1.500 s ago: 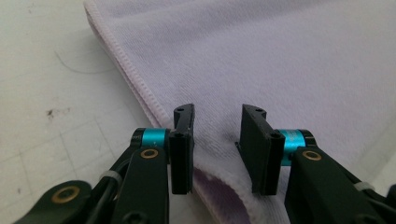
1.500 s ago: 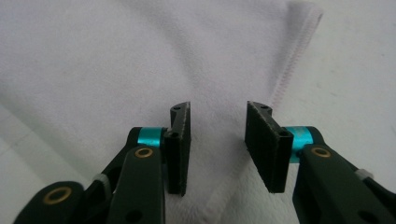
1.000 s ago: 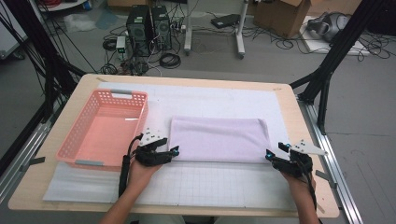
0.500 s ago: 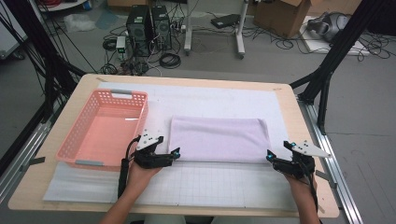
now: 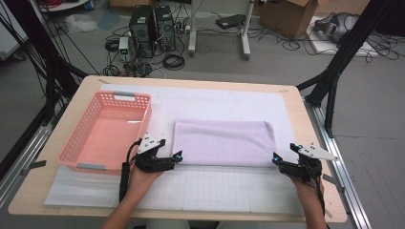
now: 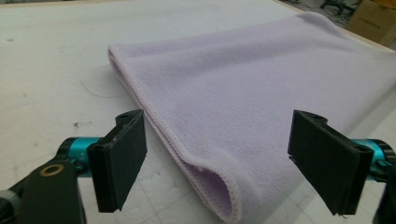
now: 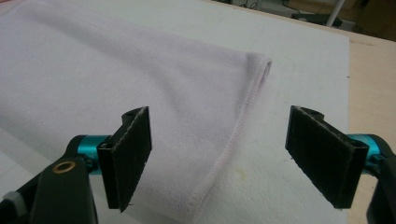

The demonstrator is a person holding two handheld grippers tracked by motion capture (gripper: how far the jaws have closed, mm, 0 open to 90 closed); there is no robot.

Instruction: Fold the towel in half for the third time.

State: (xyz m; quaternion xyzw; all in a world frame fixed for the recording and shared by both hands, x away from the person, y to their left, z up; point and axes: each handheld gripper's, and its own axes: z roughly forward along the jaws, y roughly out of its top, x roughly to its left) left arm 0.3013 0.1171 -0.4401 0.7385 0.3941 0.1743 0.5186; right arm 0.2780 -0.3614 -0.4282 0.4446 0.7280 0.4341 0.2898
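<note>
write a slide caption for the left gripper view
Open left gripper faces the near corner of a folded lilac towel on the white mat.

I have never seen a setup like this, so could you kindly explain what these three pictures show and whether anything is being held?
A person at a table holds a hand tool with two black jaws in each hand: the left tongs and the right tongs. One picture looks down from above; the other two come from cameras riding on each tool. A folded lilac towel lies on a white mat, beside a pink basket. Both tongs have just been opening and grip nothing; each stands open at a near corner of the towel.
</note>
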